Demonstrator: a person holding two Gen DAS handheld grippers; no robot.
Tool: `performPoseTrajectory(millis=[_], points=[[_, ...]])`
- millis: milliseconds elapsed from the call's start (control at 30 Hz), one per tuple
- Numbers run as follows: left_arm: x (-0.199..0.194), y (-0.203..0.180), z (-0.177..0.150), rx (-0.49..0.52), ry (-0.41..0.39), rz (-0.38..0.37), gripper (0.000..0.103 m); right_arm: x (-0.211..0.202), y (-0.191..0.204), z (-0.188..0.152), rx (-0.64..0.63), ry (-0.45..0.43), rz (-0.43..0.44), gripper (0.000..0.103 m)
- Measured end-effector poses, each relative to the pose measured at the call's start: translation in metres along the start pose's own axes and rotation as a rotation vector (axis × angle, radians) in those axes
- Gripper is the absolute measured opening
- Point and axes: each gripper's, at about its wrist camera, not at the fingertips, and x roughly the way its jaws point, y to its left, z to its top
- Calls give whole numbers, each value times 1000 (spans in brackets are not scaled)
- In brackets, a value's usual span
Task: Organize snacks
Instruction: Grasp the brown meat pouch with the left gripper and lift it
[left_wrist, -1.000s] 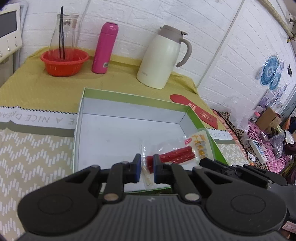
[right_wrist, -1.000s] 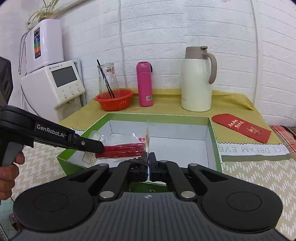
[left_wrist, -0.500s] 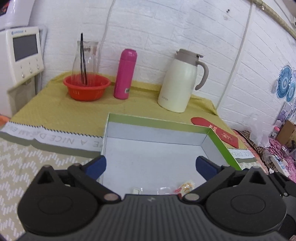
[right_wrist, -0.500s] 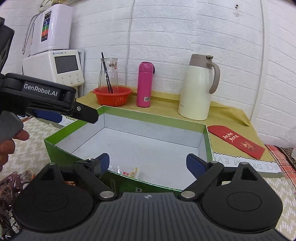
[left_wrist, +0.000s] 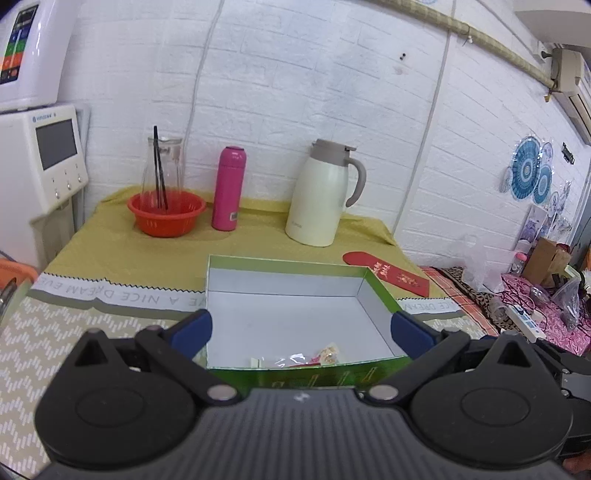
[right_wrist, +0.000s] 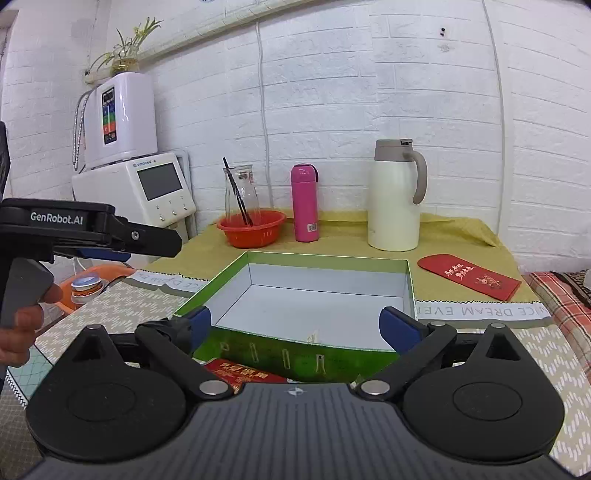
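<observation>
A green box (left_wrist: 380, 291) with a white inside lies open on the table; it also shows in the right wrist view (right_wrist: 295, 350). A clear packet of red snack sticks (left_wrist: 303, 360) lies inside against the near wall, mostly hidden by that wall. My left gripper (left_wrist: 301, 330) is open and empty, held back in front of the box. My right gripper (right_wrist: 306, 326) is open and empty, also in front of the box. A red snack packet (right_wrist: 240, 373) lies on the table below the box's front wall, partly hidden by my right gripper. The left gripper's body (right_wrist: 92, 229) shows at the left.
At the back stand an orange basket with a glass carafe (left_wrist: 166, 214), a pink bottle (left_wrist: 228, 188) and a cream thermos jug (left_wrist: 321, 192). A red envelope (left_wrist: 388, 271) lies right of the box. A white appliance (right_wrist: 147, 192) stands at the left.
Both grippers let go of the packet of red sticks, which now lies in the box. Both opened wide and drew back and up from the box.
</observation>
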Motion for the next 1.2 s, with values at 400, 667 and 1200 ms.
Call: performPoseTrajectory(millis=[400,667,1200], points=[[-50,30,-99,-78,144,4,103,-39,13,-65,168,88,60,103],[-55,93,-136,-178,251,93,103,-10,65,-94,142,243,222,103],[-22,113,-127,-116,352,-86,57,38,112,-98,-19,326,229,103]])
